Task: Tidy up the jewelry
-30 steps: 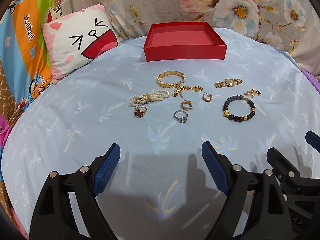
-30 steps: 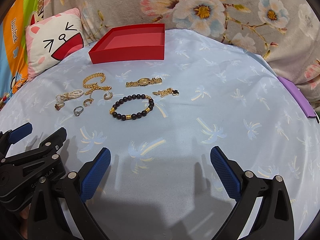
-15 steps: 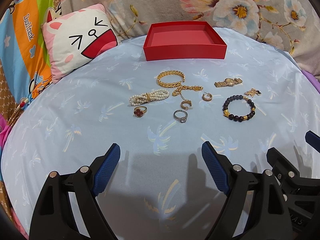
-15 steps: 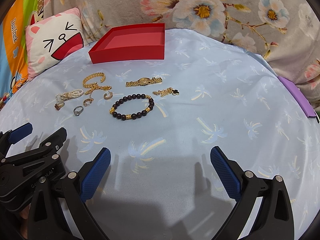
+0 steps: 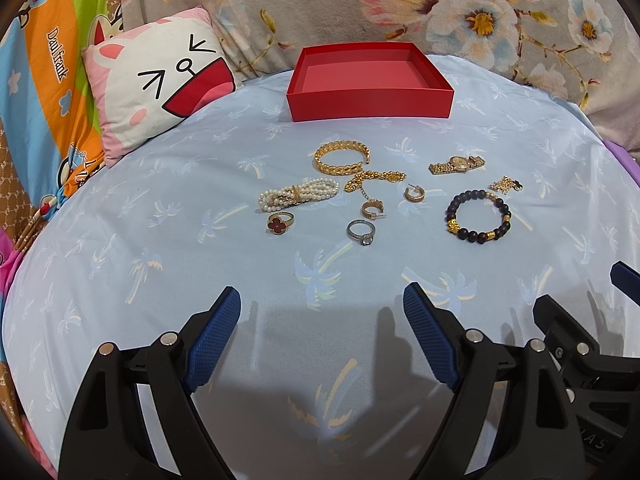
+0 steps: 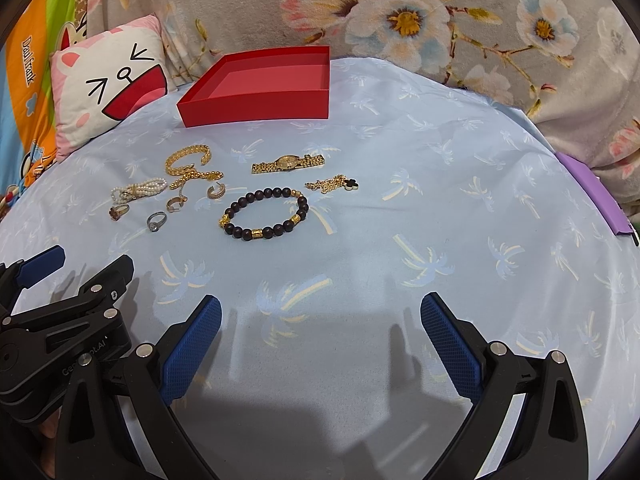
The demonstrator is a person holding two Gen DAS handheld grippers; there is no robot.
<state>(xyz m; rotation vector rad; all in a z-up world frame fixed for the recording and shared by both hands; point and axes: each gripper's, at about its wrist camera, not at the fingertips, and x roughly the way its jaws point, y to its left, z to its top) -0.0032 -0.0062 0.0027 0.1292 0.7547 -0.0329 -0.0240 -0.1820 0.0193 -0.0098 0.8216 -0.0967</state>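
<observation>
soft blue sheet [image 5: 160, 264], square red box [image 5: 370, 100], beaded bracelet [image 6: 264, 216]

Home bedroom, work surface is a bed: pale blue bedsheet with a palm-tree print [image 5: 160, 264] stretched over it. White and pink cartoon-cat cushion [image 5: 160, 80] sits at the far left, grey flower-print blanket [image 6: 460, 32] bunched behind, bright striped cartoon-print fabric [image 5: 44, 80] at the left edge. All soft household textiles.
</observation>
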